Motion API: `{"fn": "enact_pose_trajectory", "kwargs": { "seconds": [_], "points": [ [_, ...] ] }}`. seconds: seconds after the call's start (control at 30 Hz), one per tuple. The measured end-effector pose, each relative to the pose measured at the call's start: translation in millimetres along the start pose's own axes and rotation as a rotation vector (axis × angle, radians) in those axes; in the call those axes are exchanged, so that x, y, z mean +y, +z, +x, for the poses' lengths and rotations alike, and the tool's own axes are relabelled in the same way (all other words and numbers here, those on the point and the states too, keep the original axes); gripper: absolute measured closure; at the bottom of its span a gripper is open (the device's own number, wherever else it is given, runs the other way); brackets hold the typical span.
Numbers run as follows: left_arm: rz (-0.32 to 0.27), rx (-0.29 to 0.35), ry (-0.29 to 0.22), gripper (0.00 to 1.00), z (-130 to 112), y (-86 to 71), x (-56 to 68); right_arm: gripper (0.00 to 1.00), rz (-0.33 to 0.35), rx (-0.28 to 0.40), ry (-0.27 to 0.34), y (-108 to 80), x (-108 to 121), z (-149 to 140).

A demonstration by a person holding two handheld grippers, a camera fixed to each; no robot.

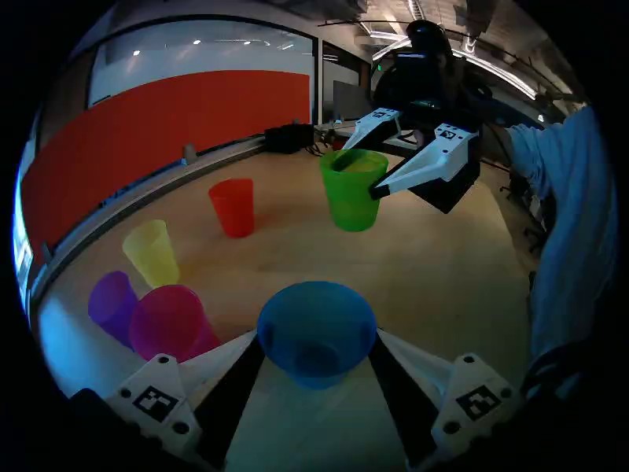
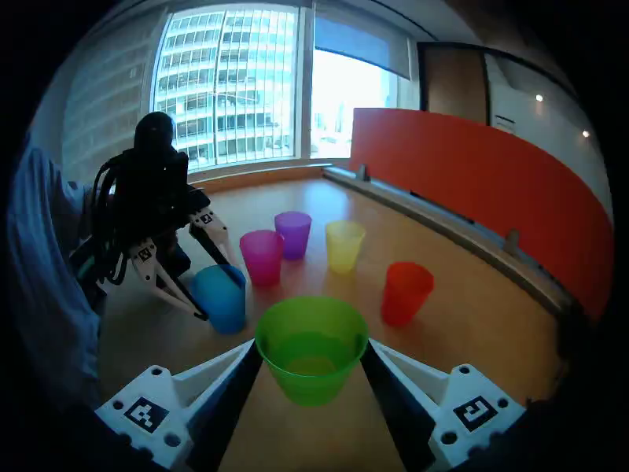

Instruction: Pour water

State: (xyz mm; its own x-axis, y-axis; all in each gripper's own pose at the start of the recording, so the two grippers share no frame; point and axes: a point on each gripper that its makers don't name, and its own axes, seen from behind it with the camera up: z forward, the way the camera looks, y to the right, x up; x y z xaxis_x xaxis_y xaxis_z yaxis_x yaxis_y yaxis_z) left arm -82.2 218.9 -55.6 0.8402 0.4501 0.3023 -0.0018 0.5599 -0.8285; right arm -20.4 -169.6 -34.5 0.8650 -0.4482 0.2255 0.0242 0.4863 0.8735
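We see the blue cup [image 1: 317, 334] upright and empty, and the green cup [image 2: 312, 346] upright too, well apart, a little liquid in its bottom.

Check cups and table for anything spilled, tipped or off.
Nothing stands out. The blue cup in the left gripper and green cup in the right gripper sit upright; the red, yellow, purple and pink cups stand upright; no spill shows on the table.
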Motion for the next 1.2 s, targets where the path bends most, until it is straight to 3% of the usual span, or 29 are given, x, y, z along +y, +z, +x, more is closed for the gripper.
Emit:
{"fn": "enact_pose_trajectory", "kwargs": {
  "seconds": [0.3,0.37,0.43,0.77,1.2],
  "points": [
    [0.006,-0.019,-0.004,0.13,-8,-4.5,-2.3,0.11,-0.003,-0.002,0.003,6.8,-3,-5],
    [0.009,-0.028,-0.004,0.04,-10,-5.0,-3.0,0.11,-0.003,-0.003,0.004,8.4,-4,-6],
    [0.011,-0.033,-0.004,0.03,-12,-6.0,-3.1,0.11,-0.004,-0.007,0.003,9.7,-4,-8],
    [0.020,-0.047,-0.024,0.03,-23,-13.9,-2.1,0.11,-0.007,-0.027,0.003,19.4,-7,-24],
    [0.032,-0.057,-0.008,0.03,-28,-25.8,-1.6,0.11,0.000,-0.049,0.026,33.8,-12,-42]
  ]
}}
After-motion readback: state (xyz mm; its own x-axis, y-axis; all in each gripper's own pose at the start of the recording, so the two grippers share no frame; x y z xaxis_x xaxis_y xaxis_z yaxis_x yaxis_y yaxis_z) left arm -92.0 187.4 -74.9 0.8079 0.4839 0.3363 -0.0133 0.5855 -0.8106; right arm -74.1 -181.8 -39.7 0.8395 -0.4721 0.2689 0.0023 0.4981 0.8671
